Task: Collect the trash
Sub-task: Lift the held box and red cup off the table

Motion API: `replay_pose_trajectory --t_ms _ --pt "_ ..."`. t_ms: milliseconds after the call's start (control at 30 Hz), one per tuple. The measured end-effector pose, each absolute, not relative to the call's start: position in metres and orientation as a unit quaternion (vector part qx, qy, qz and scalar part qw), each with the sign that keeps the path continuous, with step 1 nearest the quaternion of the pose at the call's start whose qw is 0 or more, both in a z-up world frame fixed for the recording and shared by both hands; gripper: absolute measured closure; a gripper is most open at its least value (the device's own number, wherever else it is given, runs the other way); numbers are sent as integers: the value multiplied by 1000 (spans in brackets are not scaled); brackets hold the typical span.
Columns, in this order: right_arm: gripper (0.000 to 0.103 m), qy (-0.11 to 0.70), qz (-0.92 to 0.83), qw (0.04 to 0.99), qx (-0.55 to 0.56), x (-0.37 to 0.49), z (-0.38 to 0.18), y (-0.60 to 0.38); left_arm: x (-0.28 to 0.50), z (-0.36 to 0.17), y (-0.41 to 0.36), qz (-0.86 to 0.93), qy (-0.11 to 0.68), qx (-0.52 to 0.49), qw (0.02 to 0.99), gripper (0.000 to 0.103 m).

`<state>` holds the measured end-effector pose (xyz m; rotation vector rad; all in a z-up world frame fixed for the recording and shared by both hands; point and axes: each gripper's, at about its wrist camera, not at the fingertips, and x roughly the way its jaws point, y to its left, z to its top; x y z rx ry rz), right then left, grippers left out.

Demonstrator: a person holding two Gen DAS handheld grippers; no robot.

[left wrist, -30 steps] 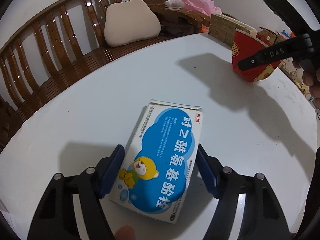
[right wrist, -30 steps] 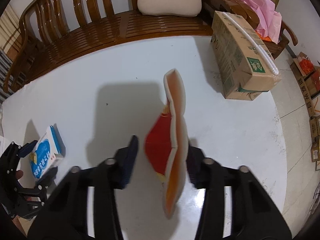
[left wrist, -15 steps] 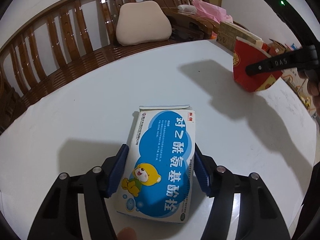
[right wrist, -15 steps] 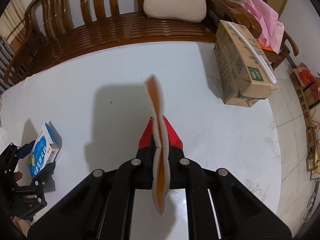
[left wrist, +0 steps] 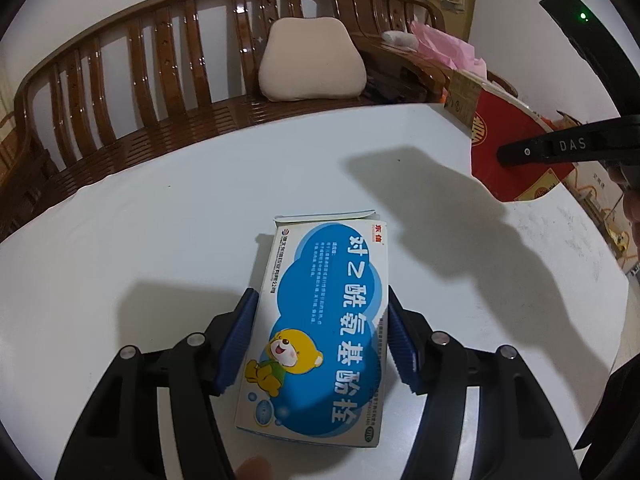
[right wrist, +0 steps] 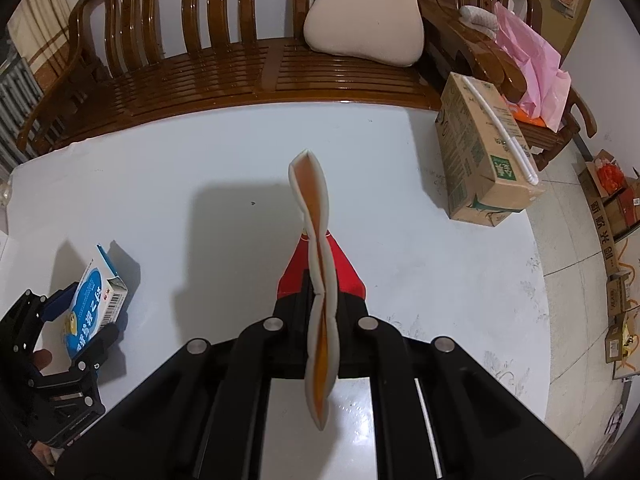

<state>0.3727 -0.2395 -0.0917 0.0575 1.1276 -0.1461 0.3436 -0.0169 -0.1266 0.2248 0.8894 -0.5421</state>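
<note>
Since the earlier frames the right claw (right wrist: 320, 300) had been clenched flat on the red paper cup (right wrist: 320, 264) and the left claw (left wrist: 320, 340) closed on the blue medicine box (left wrist: 320, 332), both apparently lifted off the white bench (left wrist: 160, 240), ready for disposal.

Even indoor light falls from above and somewhat behind the cameras, leaving the white table (left wrist: 168, 208) bright but not blown out. Hard, dark shadows spread across the table beyond each hand-held gripper (left wrist: 320, 340) (right wrist: 318, 300). Small glare spots glint on the varnished wooden bench (right wrist: 208, 76), and a soft sheen marks the table surface in the right wrist view. Both fisheye views bow straight lines strongly and darken to black at the corners. Focus is crisp; no motion blur.
</note>
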Motion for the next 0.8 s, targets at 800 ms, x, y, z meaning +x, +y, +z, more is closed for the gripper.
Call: replay_pose_trajectory --t_ms 800 --pt "96 459 -18 888 4 277 -15 -227 239 -36 -7 -265 357 54 894 43"
